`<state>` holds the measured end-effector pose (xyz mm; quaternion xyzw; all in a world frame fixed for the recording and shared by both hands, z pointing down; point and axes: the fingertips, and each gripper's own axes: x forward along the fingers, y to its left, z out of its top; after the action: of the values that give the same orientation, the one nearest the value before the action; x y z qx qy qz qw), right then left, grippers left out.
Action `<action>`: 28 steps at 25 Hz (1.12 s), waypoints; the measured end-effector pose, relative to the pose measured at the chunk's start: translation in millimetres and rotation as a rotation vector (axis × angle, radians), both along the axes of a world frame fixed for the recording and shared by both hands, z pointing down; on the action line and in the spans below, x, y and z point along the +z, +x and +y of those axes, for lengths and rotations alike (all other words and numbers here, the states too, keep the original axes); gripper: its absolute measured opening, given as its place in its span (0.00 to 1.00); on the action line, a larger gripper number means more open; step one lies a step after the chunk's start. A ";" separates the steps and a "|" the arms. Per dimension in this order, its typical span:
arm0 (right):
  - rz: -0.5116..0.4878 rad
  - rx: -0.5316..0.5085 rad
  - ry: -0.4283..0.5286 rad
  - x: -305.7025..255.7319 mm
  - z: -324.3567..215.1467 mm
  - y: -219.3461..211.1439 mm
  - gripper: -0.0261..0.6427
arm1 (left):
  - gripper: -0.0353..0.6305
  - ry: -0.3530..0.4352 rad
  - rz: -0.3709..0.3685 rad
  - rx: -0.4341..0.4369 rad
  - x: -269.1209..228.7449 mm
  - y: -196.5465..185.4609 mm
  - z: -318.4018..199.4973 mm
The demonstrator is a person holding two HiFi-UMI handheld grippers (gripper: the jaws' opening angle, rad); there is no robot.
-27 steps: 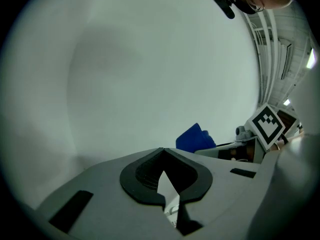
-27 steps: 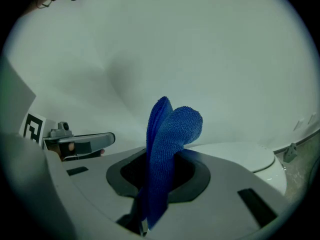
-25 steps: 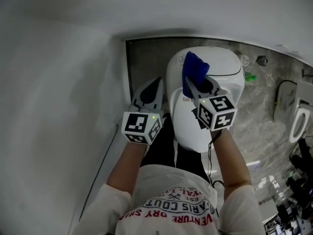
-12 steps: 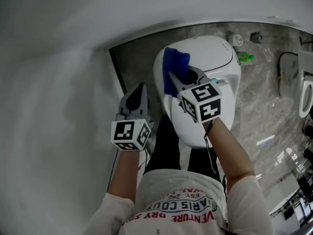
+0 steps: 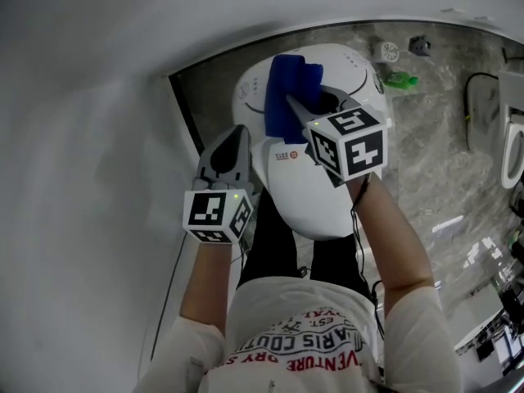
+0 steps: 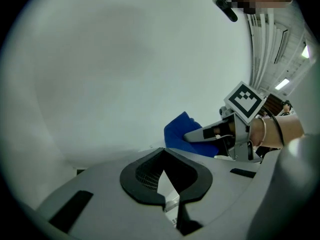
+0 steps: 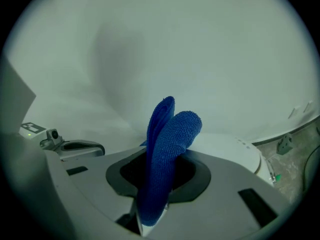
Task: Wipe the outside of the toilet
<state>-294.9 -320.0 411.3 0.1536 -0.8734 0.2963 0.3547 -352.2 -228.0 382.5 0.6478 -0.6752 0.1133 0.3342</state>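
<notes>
The white toilet [image 5: 315, 195] stands with its lid down in the middle of the head view. My right gripper [image 5: 300, 109] is shut on a folded blue cloth [image 5: 286, 97], which it holds over the rear left of the toilet's top. In the right gripper view the cloth [image 7: 167, 149] sticks up between the jaws of the right gripper [image 7: 160, 171], with the toilet [image 7: 235, 149] behind. My left gripper [image 5: 237, 136] hangs beside the toilet's left flank, shut and holding nothing. In the left gripper view the left gripper [image 6: 163, 154] faces the white wall, with the cloth [image 6: 177, 131] and the right gripper [image 6: 200, 134] to its right.
A white wall [image 5: 82, 178] runs close along the left. Grey marbled floor [image 5: 426, 162] lies to the right, with a small green item [image 5: 401, 79], a round fitting [image 5: 390, 51] and a white fixture [image 5: 514, 158] at the edge. The person's legs [image 5: 270, 244] stand against the toilet's front.
The right gripper has carried the blue cloth leftward across the toilet's top towards its rear left. The left gripper has stayed beside the toilet's left side.
</notes>
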 end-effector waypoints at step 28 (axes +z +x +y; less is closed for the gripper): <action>-0.155 0.232 0.033 27.0 -115.5 168.9 0.15 | 0.06 0.023 0.012 0.206 47.0 214.2 -76.5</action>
<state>-126.0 -435.5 438.2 0.2360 -0.8793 0.3318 0.2469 -138.0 -304.5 429.4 0.7183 -0.6042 0.1354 0.3173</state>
